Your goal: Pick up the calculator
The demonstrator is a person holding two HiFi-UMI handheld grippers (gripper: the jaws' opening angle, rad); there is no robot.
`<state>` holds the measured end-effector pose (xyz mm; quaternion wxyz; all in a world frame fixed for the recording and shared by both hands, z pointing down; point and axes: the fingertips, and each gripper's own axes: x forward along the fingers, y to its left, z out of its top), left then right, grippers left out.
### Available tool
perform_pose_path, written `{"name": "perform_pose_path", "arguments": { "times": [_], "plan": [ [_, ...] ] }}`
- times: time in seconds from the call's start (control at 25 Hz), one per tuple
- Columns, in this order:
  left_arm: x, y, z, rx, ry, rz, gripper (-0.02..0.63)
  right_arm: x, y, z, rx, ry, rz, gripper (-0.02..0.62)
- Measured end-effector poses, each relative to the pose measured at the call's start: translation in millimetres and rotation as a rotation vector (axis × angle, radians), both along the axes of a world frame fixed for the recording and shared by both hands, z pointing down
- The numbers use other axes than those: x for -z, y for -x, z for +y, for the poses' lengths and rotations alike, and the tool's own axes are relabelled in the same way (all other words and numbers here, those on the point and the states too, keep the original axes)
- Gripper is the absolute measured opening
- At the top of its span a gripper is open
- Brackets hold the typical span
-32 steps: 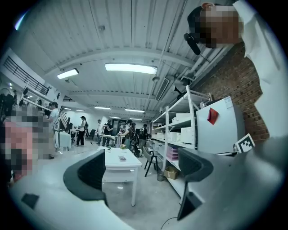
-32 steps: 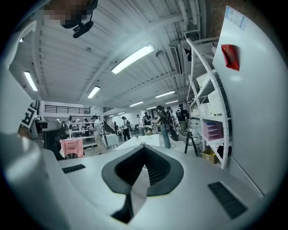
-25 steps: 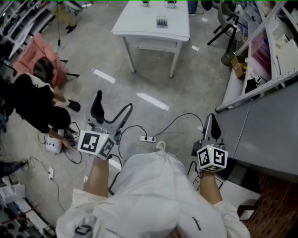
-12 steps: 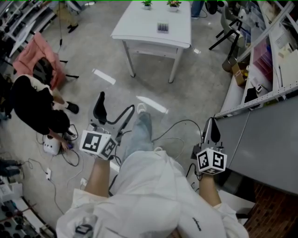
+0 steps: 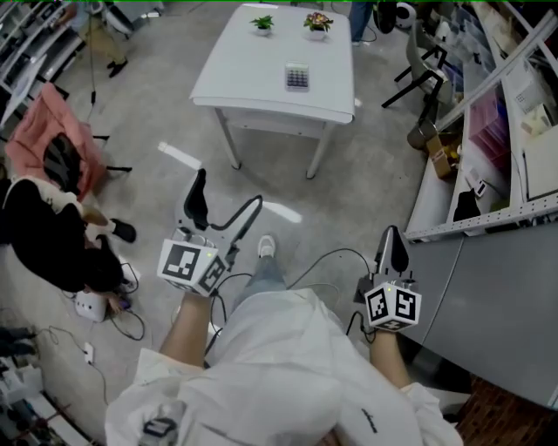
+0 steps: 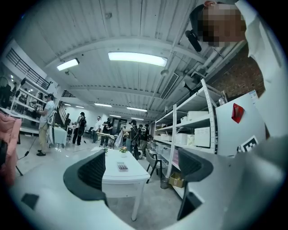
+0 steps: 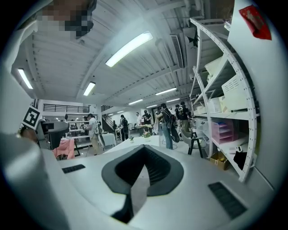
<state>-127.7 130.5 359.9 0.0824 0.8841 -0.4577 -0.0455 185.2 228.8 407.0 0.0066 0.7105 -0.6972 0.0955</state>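
The calculator (image 5: 297, 76) is small and grey with dark keys. It lies flat on a white table (image 5: 253, 83) far ahead, beside two small potted plants (image 5: 261, 23). My left gripper (image 5: 225, 196) is held low over the floor, well short of the table, open and empty. In the left gripper view the calculator (image 6: 122, 166) shows on the table (image 6: 123, 179) between the spread jaws. My right gripper (image 5: 391, 246) is at the right, shut with nothing in it. In the right gripper view its pads (image 7: 155, 168) meet and hide most of the table.
A person (image 5: 52, 235) crouches on the floor at the left near a pink garment (image 5: 35, 131). Cables (image 5: 327, 257) trail across the floor ahead of me. Shelving (image 5: 506, 104) and a grey surface (image 5: 510, 270) line the right side. A dark chair (image 5: 418, 52) stands right of the table.
The table and calculator have come nearer and sit lower in the head view. A leg swung forward and a foot now shows ahead. Both grippers keep their states.
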Motion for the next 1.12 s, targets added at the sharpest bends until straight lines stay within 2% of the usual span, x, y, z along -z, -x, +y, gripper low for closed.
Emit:
{"name": "perform_pose_path", "arguments": {
  "times": [0.24, 0.52, 0.68, 0.96, 1.12],
  "plan": [
    [-4.3, 11.1, -93.9, -0.025, 0.029, 0.005, 0.482, 11.0, 19.2, -95.6, -0.007, 0.003, 0.019, 0.017],
    [-26.2, 19.8, -168.0, -0.04, 0.071, -0.005, 0.482, 12.2, 41.5, -169.4, -0.026, 0.01, 0.044, 0.018],
    [-35.1, 16.7, -193.4, -0.028, 0.104, -0.007, 0.482, 18.6, 48.6, -191.7, -0.035, -0.003, 0.058, 0.017],
    [-34.4, -8.7, -217.9, -0.066, 0.114, -0.029, 0.482, 22.1, 39.0, -217.4, -0.055, -0.021, 0.048, 0.017],
    [-36.9, -19.3, -237.8, -0.06, 0.116, -0.036, 0.482, 18.0, 34.1, -239.6, -0.041, -0.019, 0.038, 0.017]
  ]
}}
